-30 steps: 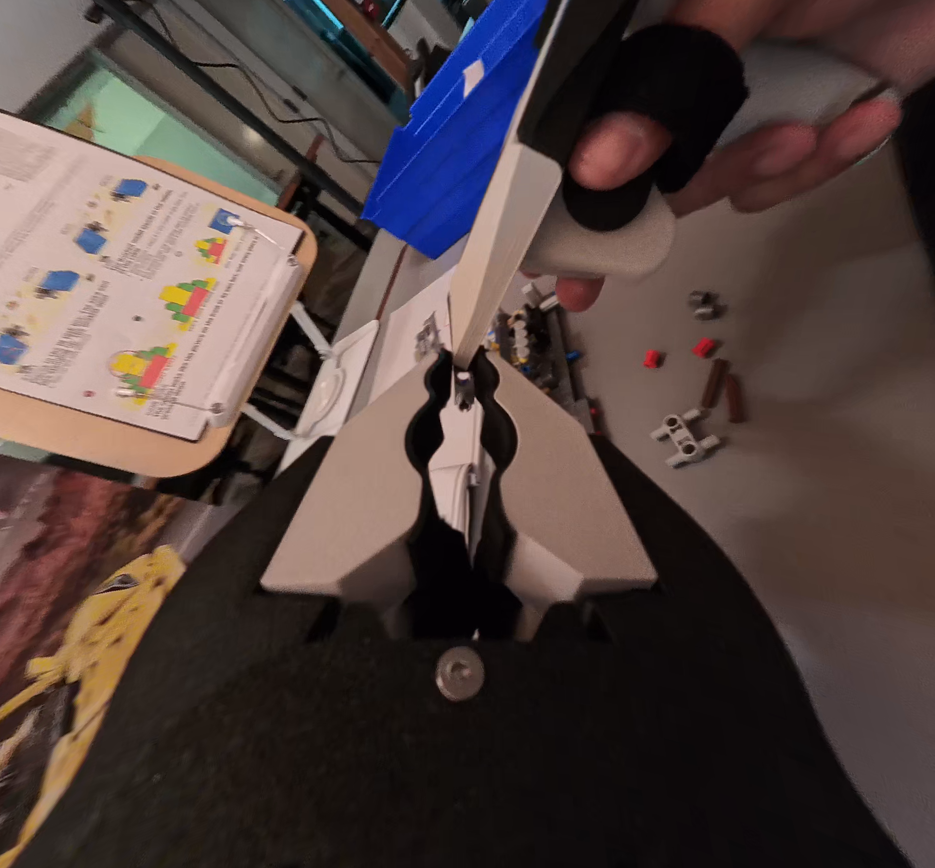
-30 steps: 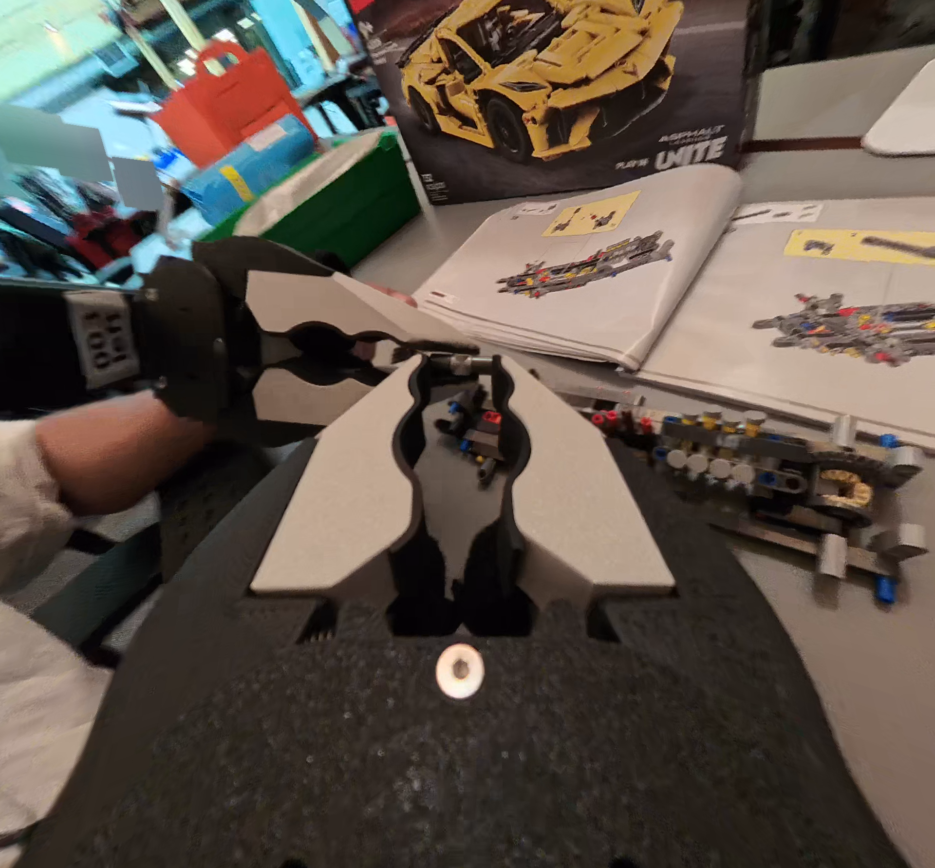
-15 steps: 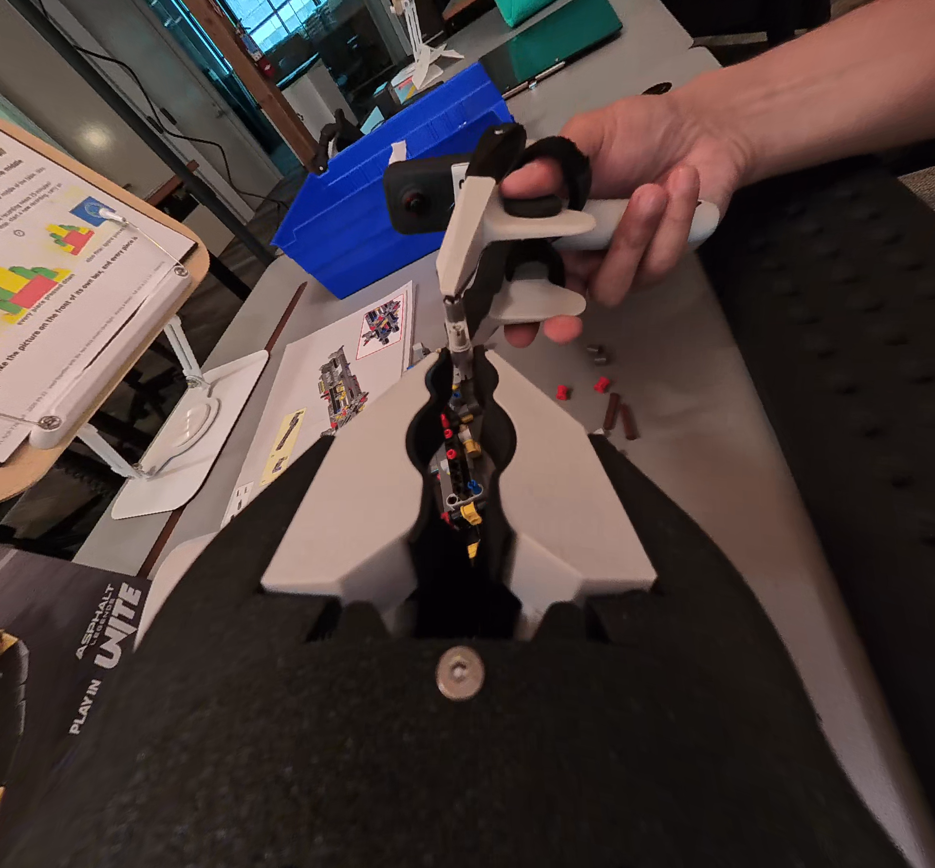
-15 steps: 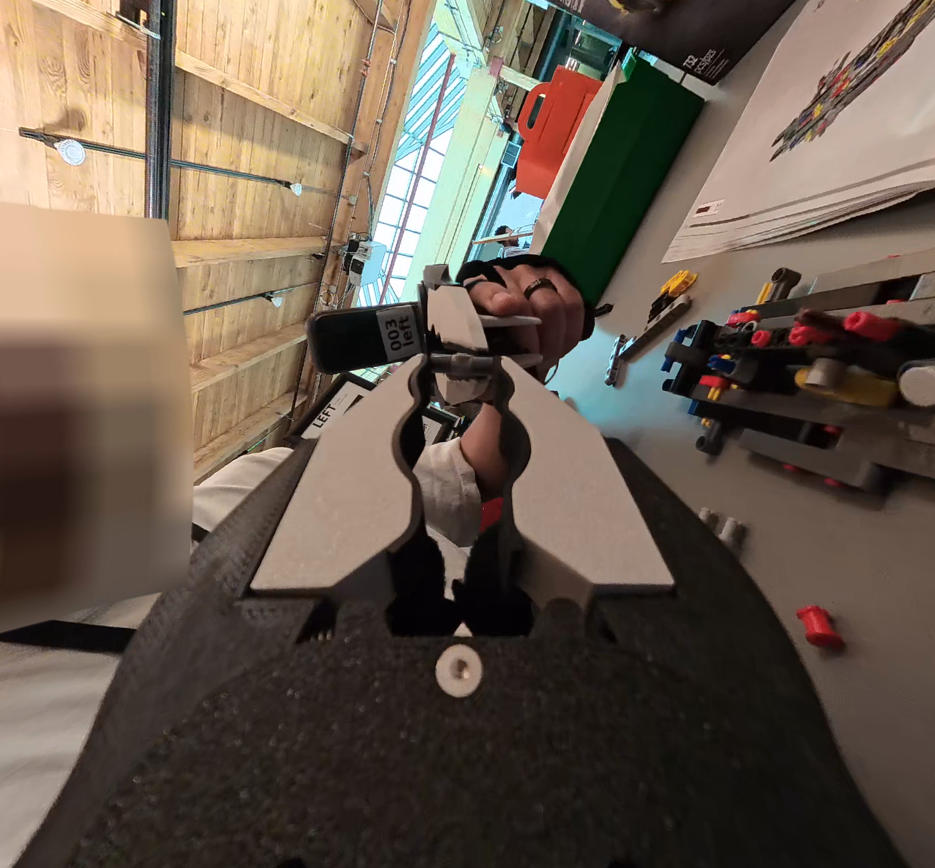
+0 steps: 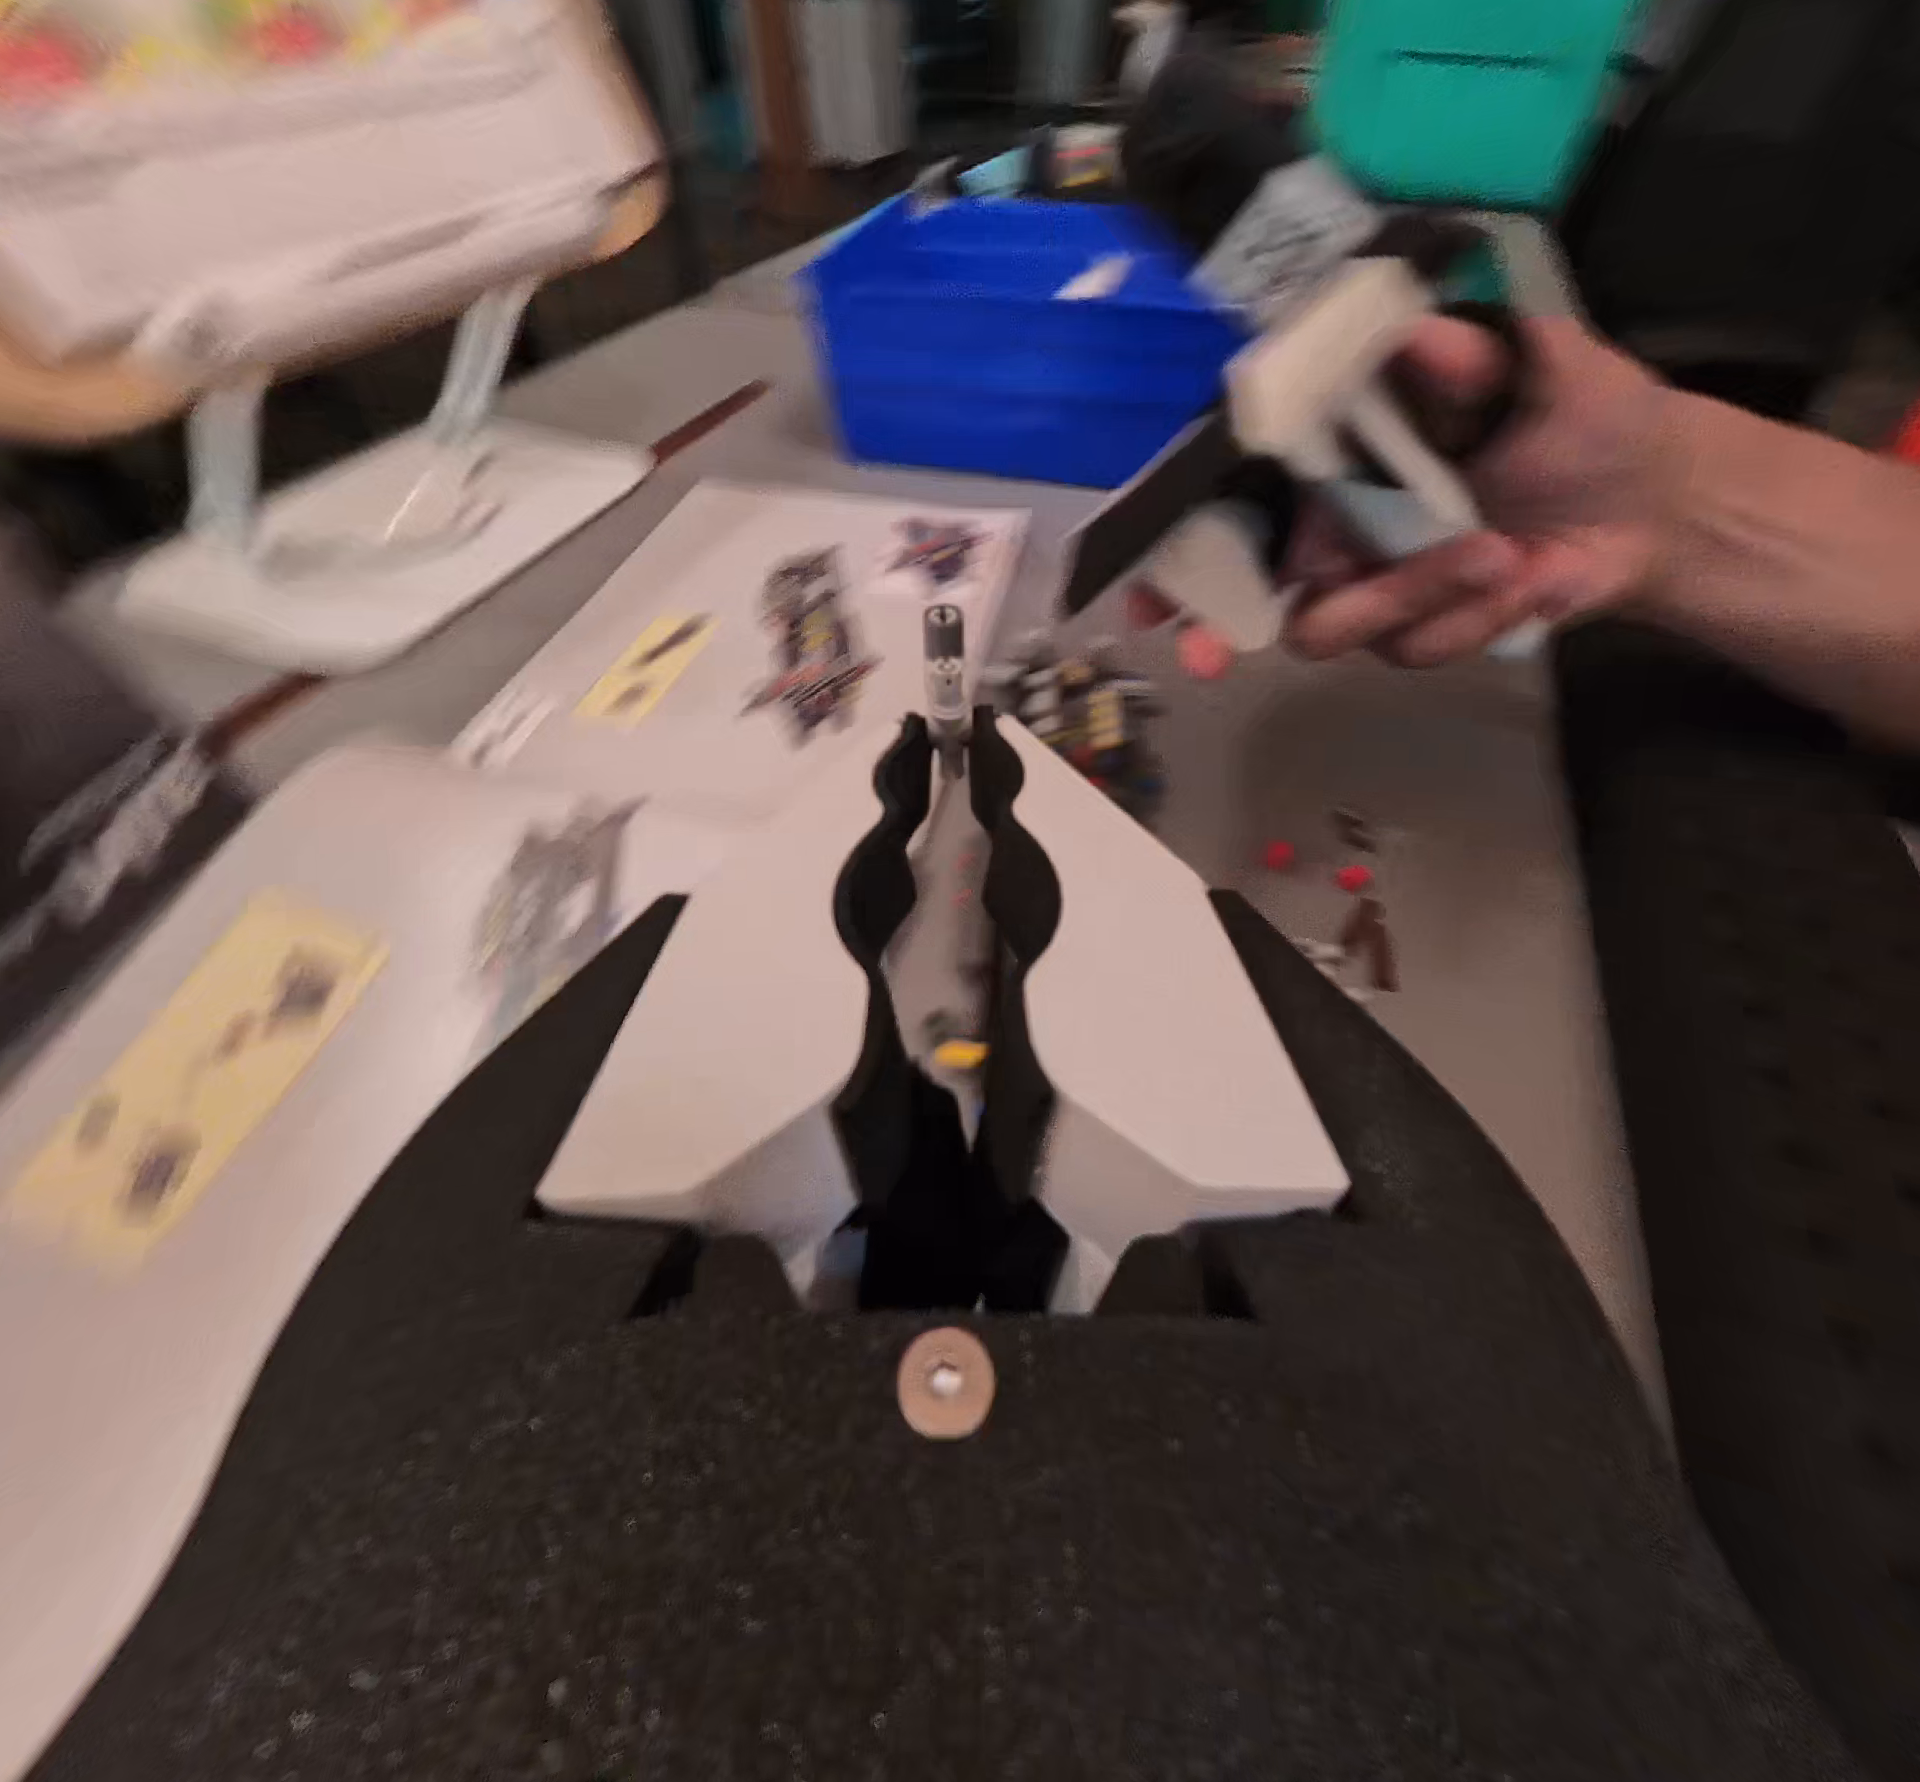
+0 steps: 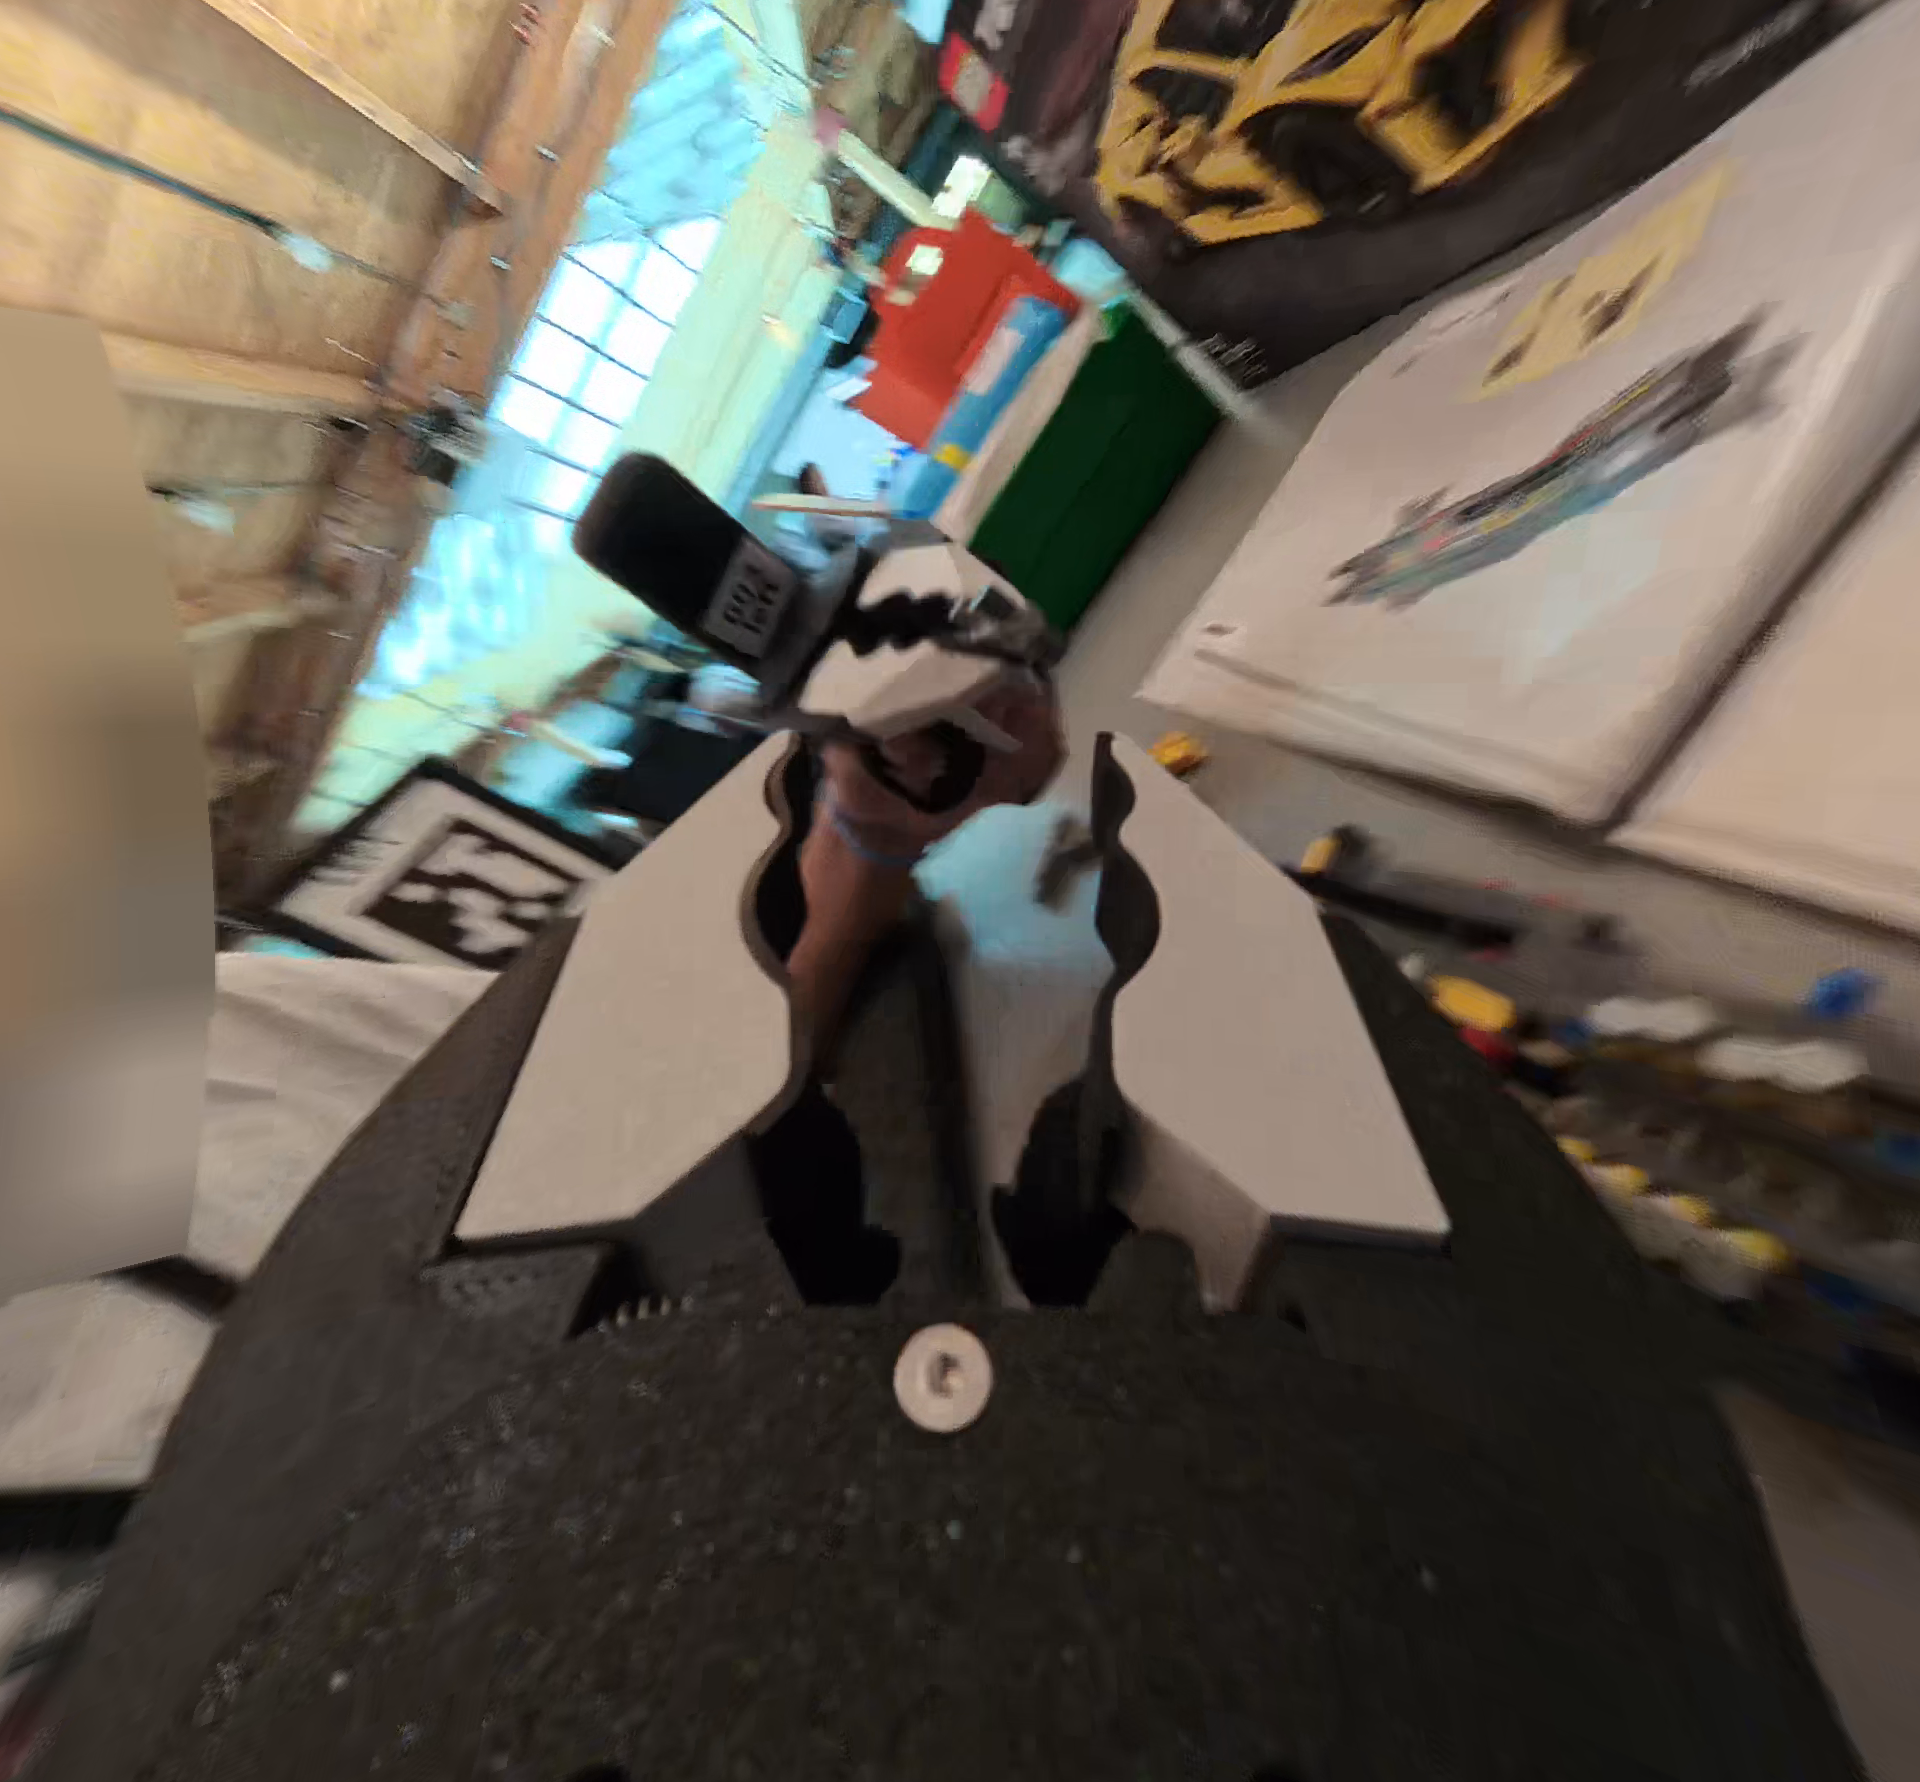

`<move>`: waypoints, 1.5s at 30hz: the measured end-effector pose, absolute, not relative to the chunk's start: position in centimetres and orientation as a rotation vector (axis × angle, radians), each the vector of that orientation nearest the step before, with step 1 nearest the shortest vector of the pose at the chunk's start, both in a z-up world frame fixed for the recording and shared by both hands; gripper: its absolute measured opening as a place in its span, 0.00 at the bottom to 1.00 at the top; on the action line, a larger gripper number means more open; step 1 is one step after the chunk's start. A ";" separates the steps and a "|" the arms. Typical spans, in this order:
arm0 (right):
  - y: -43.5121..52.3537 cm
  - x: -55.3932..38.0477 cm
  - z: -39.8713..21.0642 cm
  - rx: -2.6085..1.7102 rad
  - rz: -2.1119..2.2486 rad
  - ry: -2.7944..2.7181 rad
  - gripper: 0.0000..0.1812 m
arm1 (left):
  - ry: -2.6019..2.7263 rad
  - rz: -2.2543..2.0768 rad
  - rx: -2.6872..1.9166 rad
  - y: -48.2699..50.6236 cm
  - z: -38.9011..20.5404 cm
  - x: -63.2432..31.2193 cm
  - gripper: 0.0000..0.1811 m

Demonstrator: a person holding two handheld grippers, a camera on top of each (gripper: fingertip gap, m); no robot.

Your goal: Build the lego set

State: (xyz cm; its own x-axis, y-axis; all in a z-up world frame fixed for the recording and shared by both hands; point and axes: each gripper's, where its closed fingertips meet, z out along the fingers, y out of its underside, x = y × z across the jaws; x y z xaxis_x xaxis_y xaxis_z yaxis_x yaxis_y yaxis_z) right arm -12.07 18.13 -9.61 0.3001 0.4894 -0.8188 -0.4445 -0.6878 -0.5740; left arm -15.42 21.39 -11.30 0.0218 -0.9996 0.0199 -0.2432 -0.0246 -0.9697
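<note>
left gripper point(image 5: 948, 745) jaws pinch a small grey pin point(image 5: 943, 657) by its tail; right gripper point(image 6: 940, 776) jaws wide, empty. the pin could twist loose toward 12 o'clock.

Black grainy tongs point(image 5: 948, 730), pale grey wavy-edged fingers point(image 6: 665, 1005), one silver screw point(image 6: 940, 1377).

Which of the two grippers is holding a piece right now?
The left gripper: its fingers are shut on a small grey pin sticking out past the tips. The right gripper is open and empty.
</note>
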 end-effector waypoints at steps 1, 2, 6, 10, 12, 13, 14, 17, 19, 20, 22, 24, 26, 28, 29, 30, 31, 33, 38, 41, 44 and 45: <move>19.5 -11.6 -9.9 -1.836 1.313 -0.105 0.29 | 1.242 -1.090 -1.561 24.5 -11.9 -16.5 0.03; 20.7 -11.3 -10.0 -1.859 1.143 -0.177 0.29 | 1.111 -1.123 -1.678 27.1 -12.4 -17.8 0.03; 23.3 -12.7 -10.3 -1.782 0.982 -0.261 0.23 | 0.850 -1.204 -2.002 32.6 -16.1 -21.7 0.03; 22.1 -15.0 -11.5 -1.768 1.069 -0.298 0.19 | 0.795 -1.345 -2.046 32.8 -16.8 -21.8 0.03; 22.1 -14.8 -12.9 -1.825 1.000 -0.323 0.18 | 0.798 -1.393 -2.040 32.5 -16.7 -21.4 0.03; 22.0 -14.8 -13.1 -1.834 0.999 -0.335 0.18 | 0.814 -1.395 -2.040 32.4 -16.8 -21.3 0.03; 21.9 -14.7 -13.1 -1.837 1.005 -0.331 0.18 | 0.827 -1.388 -2.039 32.3 -16.9 -21.2 0.03; 21.7 -13.9 -12.9 -1.826 1.026 -0.292 0.17 | 0.839 -1.418 -2.026 32.0 -16.9 -20.9 0.03; 21.6 -13.4 -12.7 -1.821 1.048 -0.272 0.17 | 0.842 -1.439 -2.014 31.7 -16.7 -20.6 0.03; 21.5 -13.2 -12.7 -1.820 1.064 -0.264 0.17 | 0.855 -1.464 -2.000 31.3 -16.5 -20.4 0.03; 21.4 -12.8 -12.4 -1.804 1.087 -0.251 0.17 | 0.883 -1.542 -1.941 30.2 -15.4 -19.8 0.03; 21.4 -13.0 -12.3 -1.793 1.122 -0.257 0.21 | 0.995 -1.674 -1.859 27.6 -14.2 -19.0 0.03; 21.0 -13.7 -12.2 -1.781 1.169 -0.290 0.22 | 1.203 -1.789 -1.779 23.6 -13.6 -18.2 0.03; 20.4 -14.7 -12.1 -1.776 1.202 -0.359 0.21 | 1.365 -1.819 -1.695 20.3 -13.3 -17.6 0.03; 20.0 -15.1 -12.2 -1.780 1.209 -0.398 0.20 | 1.438 -1.813 -1.668 19.0 -13.4 -17.4 0.03; 19.7 -15.6 -12.3 -1.785 1.205 -0.438 0.17 | 1.477 -1.784 -1.646 18.3 -13.5 -17.1 0.03; 19.3 -15.9 -12.4 -1.786 1.206 -0.479 0.14 | 1.509 -1.780 -1.627 17.6 -13.4 -17.0 0.03; 18.6 -16.5 -12.5 -1.788 1.217 -0.537 0.10 | 1.529 -1.792 -1.608 16.8 -13.2 -16.8 0.03; 18.4 -16.5 -11.9 -1.759 1.287 -0.518 0.03 | 1.460 -1.826 -1.620 17.3 -12.7 -16.6 0.03; 18.6 -16.3 -11.1 -1.714 1.394 -0.443 0.03 | 1.361 -1.918 -1.607 17.7 -11.6 -16.4 0.03; 19.1 -15.8 -10.3 -1.660 1.482 -0.344 0.03 | 1.287 -1.947 -1.602 18.2 -11.1 -16.0 0.06; 19.1 -15.7 -10.1 -1.648 1.511 -0.327 0.02 | 1.292 -1.938 -1.593 18.2 -11.1 -16.0 0.07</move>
